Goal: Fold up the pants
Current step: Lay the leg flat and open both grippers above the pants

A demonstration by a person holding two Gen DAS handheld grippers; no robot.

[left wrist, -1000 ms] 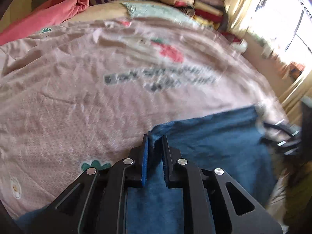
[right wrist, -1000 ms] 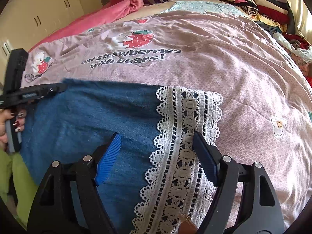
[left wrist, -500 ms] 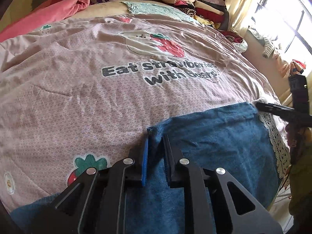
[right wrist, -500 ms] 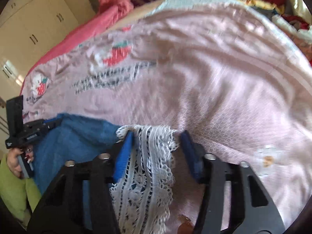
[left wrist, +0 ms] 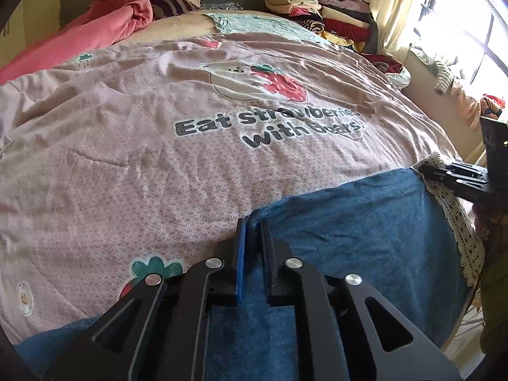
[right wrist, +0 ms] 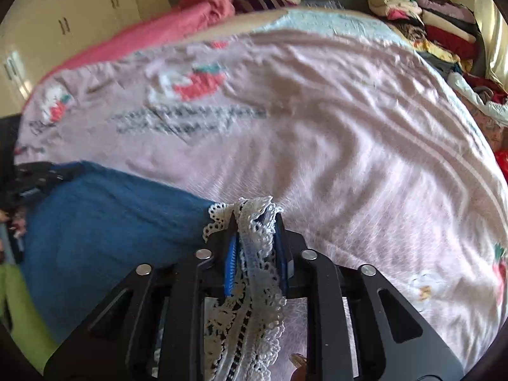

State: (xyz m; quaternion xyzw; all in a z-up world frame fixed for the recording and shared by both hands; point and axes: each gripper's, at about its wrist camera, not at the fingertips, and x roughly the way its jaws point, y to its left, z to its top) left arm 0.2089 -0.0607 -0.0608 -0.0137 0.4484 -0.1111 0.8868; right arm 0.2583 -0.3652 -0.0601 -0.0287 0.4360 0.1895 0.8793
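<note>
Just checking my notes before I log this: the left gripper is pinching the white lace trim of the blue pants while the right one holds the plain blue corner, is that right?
Not quite: it is the reverse. The right wrist view shows the right gripper with its jaws closing on the lace trim; the left gripper pinches the plain corner of the blue pants.

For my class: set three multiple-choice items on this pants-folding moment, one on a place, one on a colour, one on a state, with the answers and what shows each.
1. Where do the pants lie?
A. on a pink bedspread
B. on a wooden floor
C. on a chair

2. What colour is the lace trim on the pants?
A. red
B. white
C. black

3. What is between the fingers of the right gripper?
A. nothing
B. a pillow
C. the lace trim

Answers:
1 A: the blue cloth rests on the bedspread printed with strawberries.
2 B: the lace shows white against the blue cloth.
3 C: the closing jaws pinch the bunched lace, while the left gripper is shut on the blue edge.
</note>
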